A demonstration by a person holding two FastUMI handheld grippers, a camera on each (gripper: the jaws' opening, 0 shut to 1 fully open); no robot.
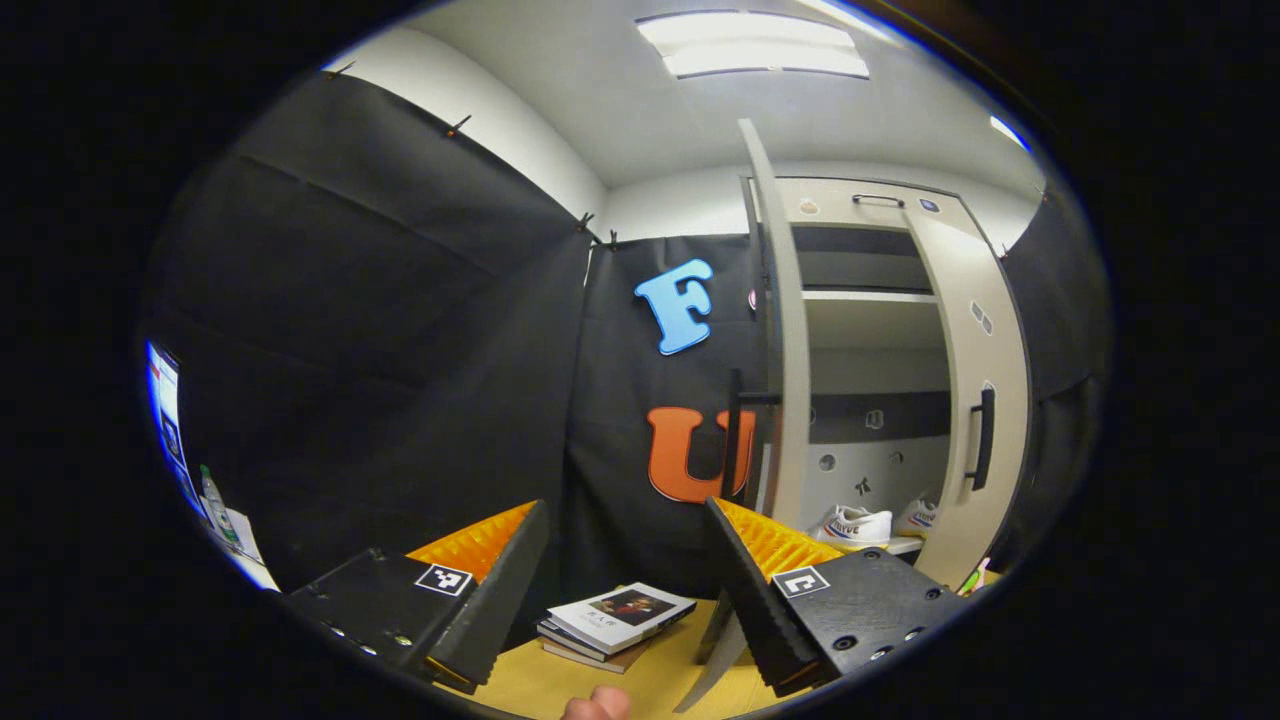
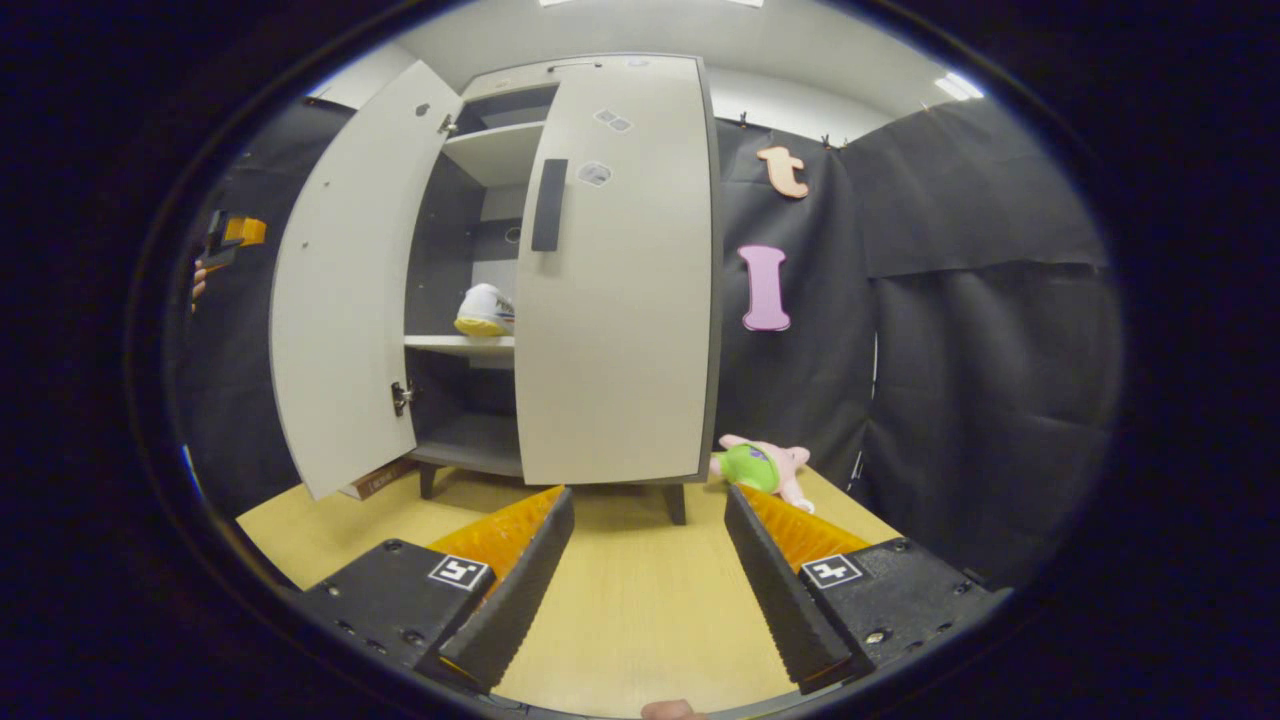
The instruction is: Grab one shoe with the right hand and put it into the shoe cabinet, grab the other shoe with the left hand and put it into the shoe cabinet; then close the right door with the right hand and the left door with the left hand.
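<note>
The pale shoe cabinet (image 2: 500,150) stands on a yellow wooden floor. Its left door (image 2: 345,280) swings wide open, while the right door (image 2: 615,280) with its dark handle lies across the right half, shut or nearly so. One white shoe (image 2: 485,310) rests on the middle shelf. In the left gripper view two white shoes (image 1: 855,525) sit side by side on that shelf, between the left door's edge (image 1: 785,350) and the right door (image 1: 985,400). My left gripper (image 1: 626,505) is open and empty, left of the cabinet. My right gripper (image 2: 649,492) is open and empty, in front of the right door.
A small stack of books (image 1: 615,620) lies on the floor below my left gripper. A pink and green plush toy (image 2: 760,465) sits by the cabinet's right foot. A cardboard box (image 2: 375,483) lies under the open left door. Black cloth walls close in both sides.
</note>
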